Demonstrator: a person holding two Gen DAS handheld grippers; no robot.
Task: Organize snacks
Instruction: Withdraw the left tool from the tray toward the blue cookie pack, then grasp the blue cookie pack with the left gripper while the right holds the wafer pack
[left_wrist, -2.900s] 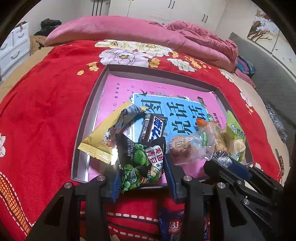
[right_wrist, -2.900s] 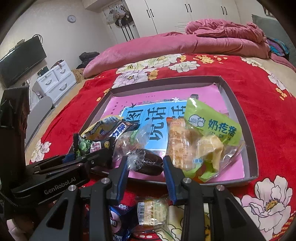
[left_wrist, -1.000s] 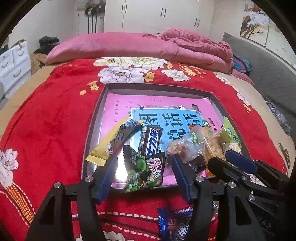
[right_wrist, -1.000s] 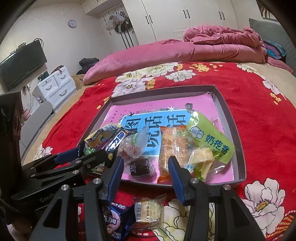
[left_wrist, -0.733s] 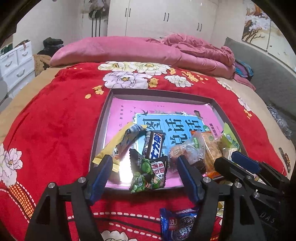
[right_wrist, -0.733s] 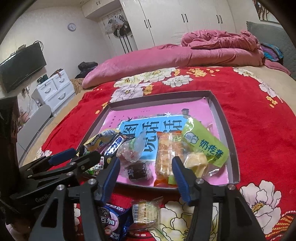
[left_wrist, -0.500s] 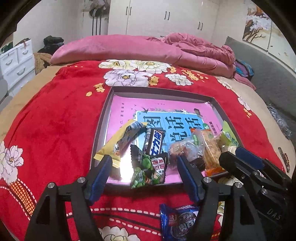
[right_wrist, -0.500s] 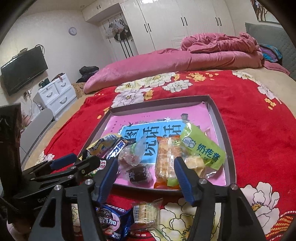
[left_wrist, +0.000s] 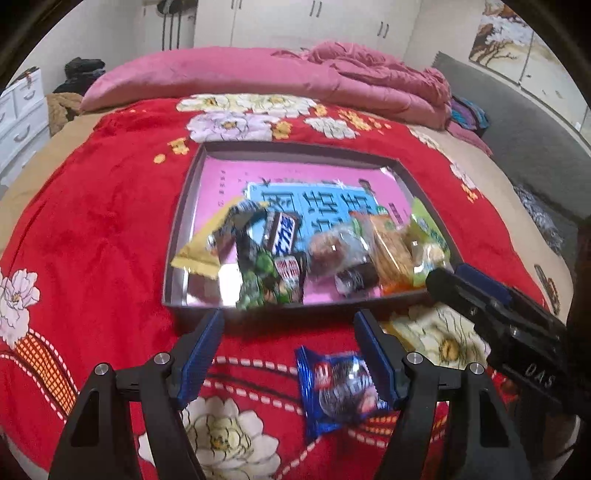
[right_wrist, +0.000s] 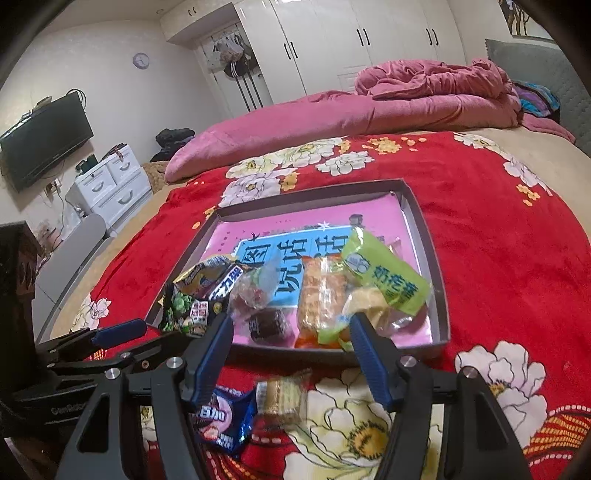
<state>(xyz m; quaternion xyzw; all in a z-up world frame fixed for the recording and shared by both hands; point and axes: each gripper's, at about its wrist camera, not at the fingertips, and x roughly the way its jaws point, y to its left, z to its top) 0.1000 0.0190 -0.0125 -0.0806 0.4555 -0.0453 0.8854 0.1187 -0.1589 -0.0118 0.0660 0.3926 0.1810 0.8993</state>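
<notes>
A grey-walled tray (left_wrist: 186, 206) with a pink bottom lies on the red flowered blanket. Its near end holds a green pea packet (left_wrist: 269, 284), a dark chocolate bar (left_wrist: 282, 232), a yellow packet (left_wrist: 210, 247), a dark cake in clear wrap (right_wrist: 267, 323), an orange cracker pack (right_wrist: 321, 295) and a light green packet (right_wrist: 384, 280). My left gripper (left_wrist: 289, 325) hangs open just short of the tray's near wall, holding nothing. Beside it, my right gripper (right_wrist: 291, 325) is also open with nothing between its fingers. A blue cookie packet (left_wrist: 340, 391) and a small clear-wrapped biscuit (right_wrist: 280, 398) lie on the blanket under the grippers.
A pink quilt (right_wrist: 332, 114) is bunched along the far side of the bed. White drawers (right_wrist: 110, 188) and a wall television (right_wrist: 44, 140) stand to the left, white wardrobes (right_wrist: 332, 48) behind. Red blanket (left_wrist: 92, 229) surrounds the tray.
Both grippers let go of their snacks, the pea packet and the dark cake, which now lie in the tray. Their jaws have widened and both have drawn back from the tray's near wall.
</notes>
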